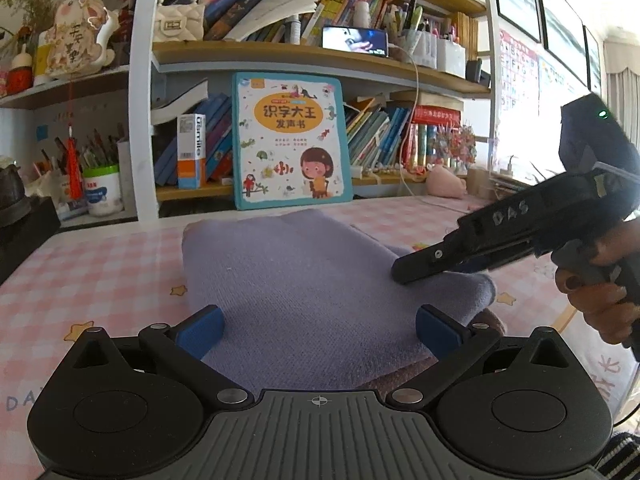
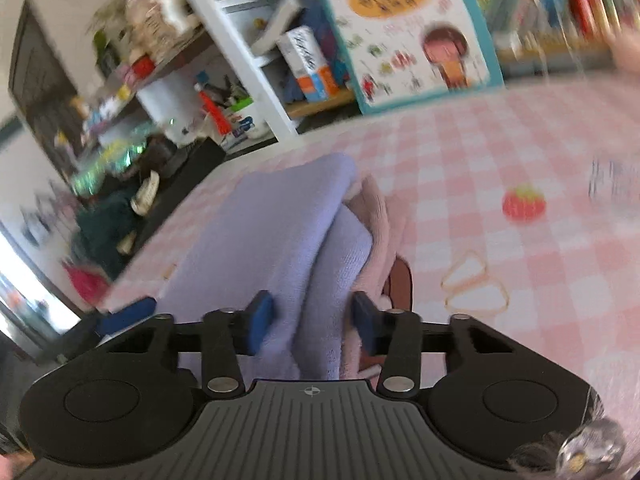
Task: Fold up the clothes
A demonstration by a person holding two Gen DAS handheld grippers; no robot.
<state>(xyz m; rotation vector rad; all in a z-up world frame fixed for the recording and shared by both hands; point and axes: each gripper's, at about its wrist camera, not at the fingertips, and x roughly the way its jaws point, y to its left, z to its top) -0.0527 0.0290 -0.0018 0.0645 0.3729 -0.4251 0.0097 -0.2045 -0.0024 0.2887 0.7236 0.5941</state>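
While both jaws gape | lavender garment (image 1: 304, 280) folded | table (image 1: 100, 272) bare leftward

The right wrist view is smeared by motion: the shelf (image 2: 192, 40) clutter cannot be told apart, and the book (image 2: 404, 28) cover's writing is unreadable. The book's top is cut off by the frame edge. The near end of the lilac cloth (image 2: 276, 232) is hidden behind the right gripper (image 2: 312, 322) body, so contact with the pads (image 2: 260, 320) cannot be told. In the left wrist view, the left gripper (image 1: 318, 334) body covers the cloth's near edge, and the hand (image 1: 600, 292) runs off the right edge. The phone (image 1: 355, 41) screen is too small to read.
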